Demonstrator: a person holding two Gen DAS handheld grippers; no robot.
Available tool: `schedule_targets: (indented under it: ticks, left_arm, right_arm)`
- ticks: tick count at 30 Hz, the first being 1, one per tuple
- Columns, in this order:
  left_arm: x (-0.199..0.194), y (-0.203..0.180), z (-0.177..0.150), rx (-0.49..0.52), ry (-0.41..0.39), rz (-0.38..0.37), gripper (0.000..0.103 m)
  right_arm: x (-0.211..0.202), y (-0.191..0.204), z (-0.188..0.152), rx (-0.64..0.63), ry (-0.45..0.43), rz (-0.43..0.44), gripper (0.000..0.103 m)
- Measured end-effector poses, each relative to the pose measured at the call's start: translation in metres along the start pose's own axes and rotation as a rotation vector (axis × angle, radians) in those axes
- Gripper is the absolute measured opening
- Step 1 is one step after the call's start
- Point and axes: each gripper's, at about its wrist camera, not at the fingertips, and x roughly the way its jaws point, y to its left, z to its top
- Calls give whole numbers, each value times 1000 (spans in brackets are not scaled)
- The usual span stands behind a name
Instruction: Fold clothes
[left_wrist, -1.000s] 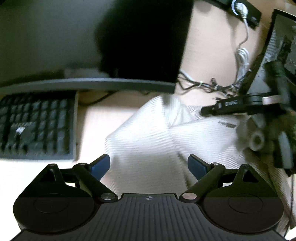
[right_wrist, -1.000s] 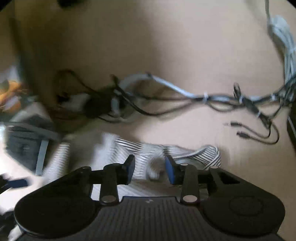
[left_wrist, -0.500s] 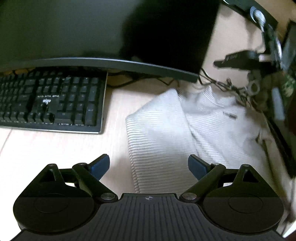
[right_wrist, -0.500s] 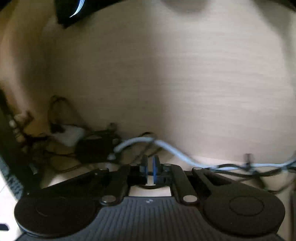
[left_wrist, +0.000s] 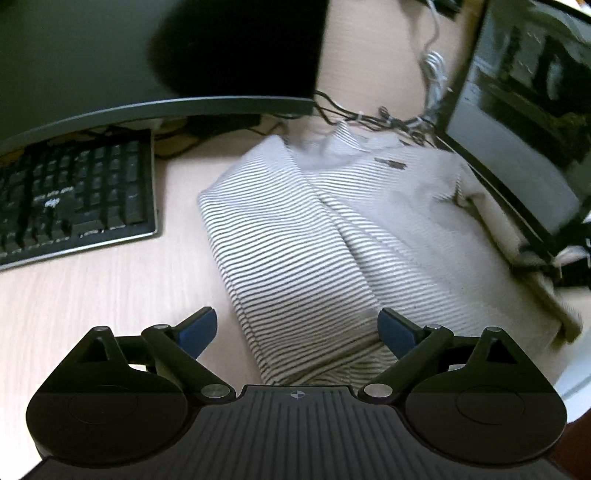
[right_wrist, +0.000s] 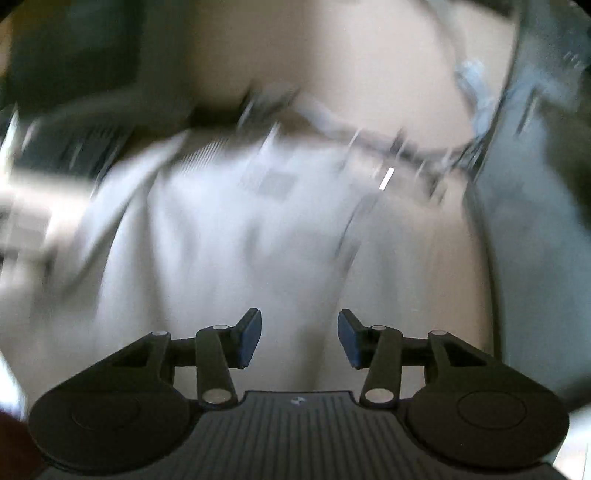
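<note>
Lying across the pale wooden desk (left_wrist: 92, 295), one striped garment (left_wrist: 295, 236) is seen in the left wrist view, white with thin dark stripes, its left side folded over toward the middle so that a lengthwise crease runs from 12 o'clock down to 6 o'clock. The left gripper (left_wrist: 297, 330) is held released just above the garment's near hem, its two blue-padded fingers (left_wrist: 197, 328) spread wide, one over bare desk at 7 o'clock and the other over cloth at 5 o'clock; nothing is grasped. One black keyboard (left_wrist: 74, 195) is seen at 9 o'clock, well apart from the garment, and one dark monitor (left_wrist: 147, 55) stands beyond it at 11 o'clock. A tangle of cables (left_wrist: 388, 118) is seen at 1 o'clock, touching or just beside the collar end; their number cannot be counted. A second dark screen (left_wrist: 517, 129) is seen at 3 o'clock, beside the garment's right edge. The right wrist view is heavily blurred: the right gripper (right_wrist: 299, 338) is shown released, its two fingers apart and empty, over pale cloth that fills the middle of the frame.
</note>
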Motion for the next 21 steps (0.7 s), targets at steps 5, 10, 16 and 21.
schedule_targets:
  ticks: [5, 10, 16, 21]
  left_arm:
    - [-5, 3, -1, 62, -23, 50, 99]
    - [-11, 9, -3, 106, -46, 100, 100]
    - [-26, 38, -10, 21, -56, 200, 101]
    - [-61, 53, -22, -19, -104, 218, 102]
  right_arm:
    - [4, 3, -29, -210, 43, -330, 49]
    - [-27, 10, -26, -166, -48, -536, 47]
    - [-43, 87, 5, 4, -173, 7, 46]
    - [10, 118, 44, 258, -140, 319, 46]
